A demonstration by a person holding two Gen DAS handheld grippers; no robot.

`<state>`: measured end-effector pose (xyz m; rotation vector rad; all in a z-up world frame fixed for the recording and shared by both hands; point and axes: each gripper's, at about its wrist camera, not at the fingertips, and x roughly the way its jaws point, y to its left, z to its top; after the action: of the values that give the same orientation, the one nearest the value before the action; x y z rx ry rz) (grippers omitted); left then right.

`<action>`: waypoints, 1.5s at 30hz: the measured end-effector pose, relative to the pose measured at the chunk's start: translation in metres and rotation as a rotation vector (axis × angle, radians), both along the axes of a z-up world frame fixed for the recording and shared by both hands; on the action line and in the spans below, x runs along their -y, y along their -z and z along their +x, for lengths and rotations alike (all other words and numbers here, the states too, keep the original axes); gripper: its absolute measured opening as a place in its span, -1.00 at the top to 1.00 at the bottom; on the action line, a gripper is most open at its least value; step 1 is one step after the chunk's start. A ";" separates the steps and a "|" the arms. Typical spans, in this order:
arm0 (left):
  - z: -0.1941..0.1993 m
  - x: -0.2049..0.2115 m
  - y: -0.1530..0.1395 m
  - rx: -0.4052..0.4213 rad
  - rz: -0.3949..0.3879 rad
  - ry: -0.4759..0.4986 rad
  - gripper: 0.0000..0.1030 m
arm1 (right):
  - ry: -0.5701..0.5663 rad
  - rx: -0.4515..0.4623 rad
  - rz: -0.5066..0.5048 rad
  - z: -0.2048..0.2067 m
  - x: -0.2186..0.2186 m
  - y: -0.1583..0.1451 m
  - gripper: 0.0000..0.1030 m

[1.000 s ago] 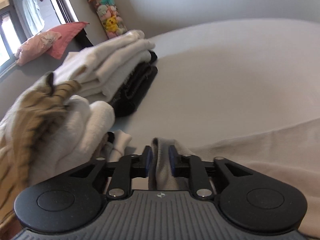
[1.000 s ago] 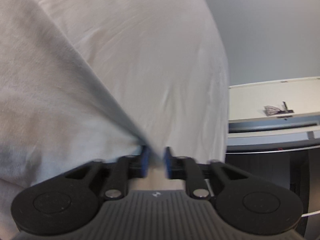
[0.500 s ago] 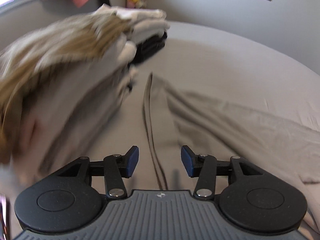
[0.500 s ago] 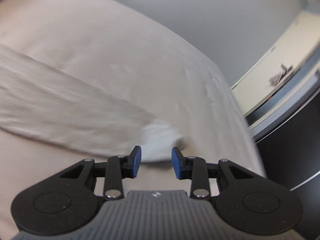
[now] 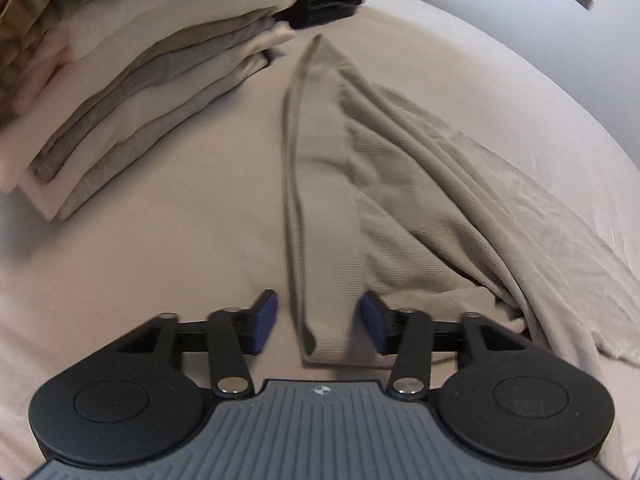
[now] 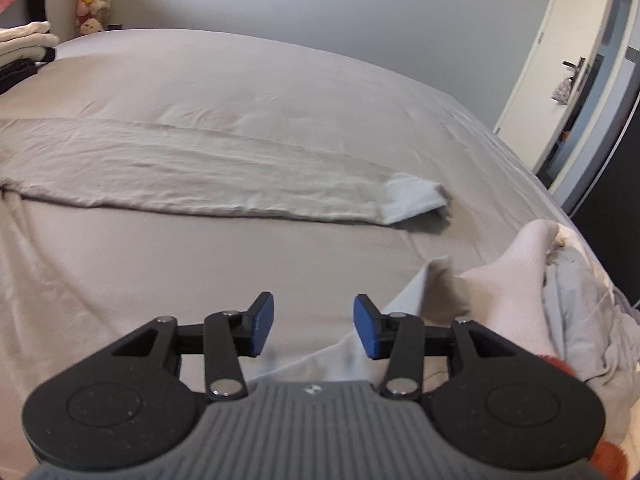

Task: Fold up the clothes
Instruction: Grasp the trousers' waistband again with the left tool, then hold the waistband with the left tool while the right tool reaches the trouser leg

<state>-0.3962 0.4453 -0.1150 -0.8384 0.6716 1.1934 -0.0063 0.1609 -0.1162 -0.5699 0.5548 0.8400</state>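
Item: long beige ribbed garment, spread flat on my grey-sheeted bed, just right of the stack of folded pale clothes. My left gripper gapes, empty, over its ribbed hem (not touching); my right gripper likewise gapes, nearer than the garment's pale cuff.

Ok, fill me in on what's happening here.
A person is folding clothes on a bed with two handheld claws. A beige garment lies spread out on it, its long sleeve stretched flat. Both the left claw and the right claw are open and hold nothing. A stack of folded clothes sits beside the garment.
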 end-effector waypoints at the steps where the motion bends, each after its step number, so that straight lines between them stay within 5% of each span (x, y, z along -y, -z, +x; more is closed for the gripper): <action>1: 0.002 0.002 0.000 -0.002 0.011 0.012 0.46 | -0.005 -0.004 -0.004 -0.002 -0.001 0.002 0.03; 3: 0.002 0.004 -0.003 0.002 0.028 0.019 0.77 | -0.006 -0.004 -0.019 -0.005 -0.001 0.007 0.03; 10: -0.029 0.006 -0.028 0.090 0.077 -0.079 0.83 | 0.014 0.036 -0.033 -0.004 0.000 0.007 0.03; 16: -0.060 0.005 -0.039 0.023 0.097 -0.215 0.83 | 0.062 0.040 -0.035 0.004 0.003 0.007 0.03; 19: -0.059 0.004 -0.042 -0.073 0.136 -0.253 0.82 | 0.092 0.036 -0.033 0.013 0.009 0.005 0.03; 24: -0.046 0.003 -0.041 -0.160 0.168 -0.251 0.82 | 0.180 -0.066 0.030 0.037 0.032 0.000 0.05; 34: -0.045 -0.003 -0.034 -0.165 0.152 -0.251 0.82 | 0.234 -0.215 0.136 0.056 0.042 0.002 0.10; 35: -0.045 -0.003 -0.034 -0.170 0.155 -0.250 0.82 | 0.229 -0.229 0.132 0.057 0.040 0.004 0.34; 36: -0.044 -0.004 -0.034 -0.171 0.159 -0.252 0.82 | 0.221 -0.244 0.119 0.057 0.036 0.007 0.83; 37: -0.044 -0.004 -0.033 -0.167 0.161 -0.257 0.82 | 0.212 -0.258 0.112 0.057 0.033 0.009 0.97; 41: -0.046 -0.003 -0.035 -0.160 0.185 -0.282 0.82 | 0.222 -0.239 0.183 0.064 0.026 -0.003 0.97; 45: -0.048 -0.001 -0.039 -0.180 0.227 -0.316 0.82 | 0.294 -0.123 0.215 0.082 0.016 -0.019 0.97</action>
<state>-0.4438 0.4463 -0.0763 -0.6653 0.5464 1.6127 0.0759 0.1451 -0.0970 -0.2336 0.6335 0.6471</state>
